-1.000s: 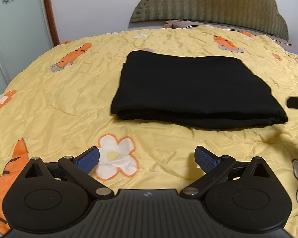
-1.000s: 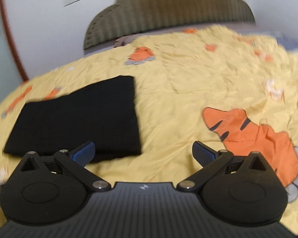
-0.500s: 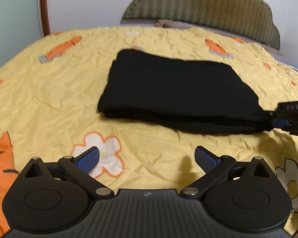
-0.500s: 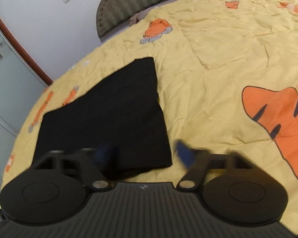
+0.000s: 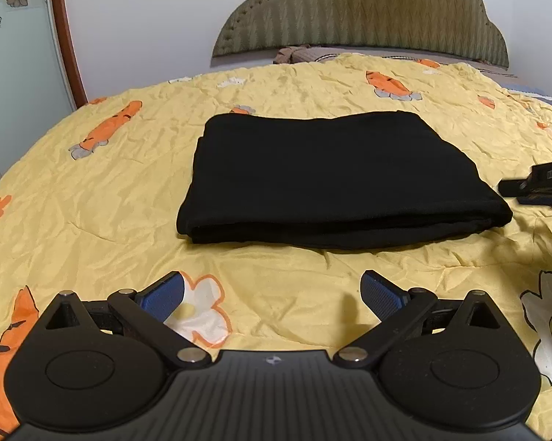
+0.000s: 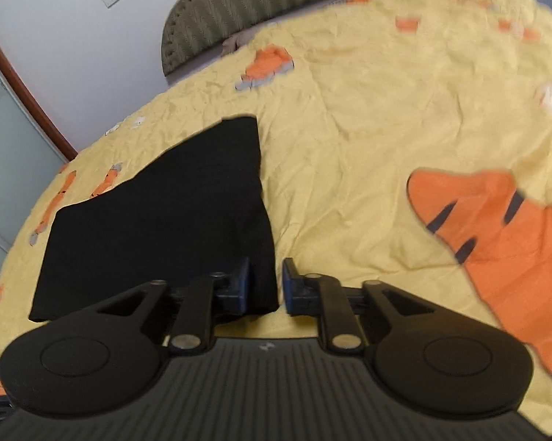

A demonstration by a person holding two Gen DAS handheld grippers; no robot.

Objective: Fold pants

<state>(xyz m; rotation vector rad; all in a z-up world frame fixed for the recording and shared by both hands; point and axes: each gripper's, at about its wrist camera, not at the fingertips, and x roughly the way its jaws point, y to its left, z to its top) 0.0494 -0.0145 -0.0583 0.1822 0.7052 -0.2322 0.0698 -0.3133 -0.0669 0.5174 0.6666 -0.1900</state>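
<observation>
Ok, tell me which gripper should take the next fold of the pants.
Right, probably. The right gripper is closing with the corner of the pants between its jaws. The left gripper hangs open over the bedspread, short of them.

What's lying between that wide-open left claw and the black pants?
Only bedspread: the left wrist view shows a flower print between the left gripper and the folded pants.

Folded black pants [image 5: 334,180] lie flat beyond the left gripper's [image 5: 272,294] spread fingers [image 5: 380,294].
</observation>
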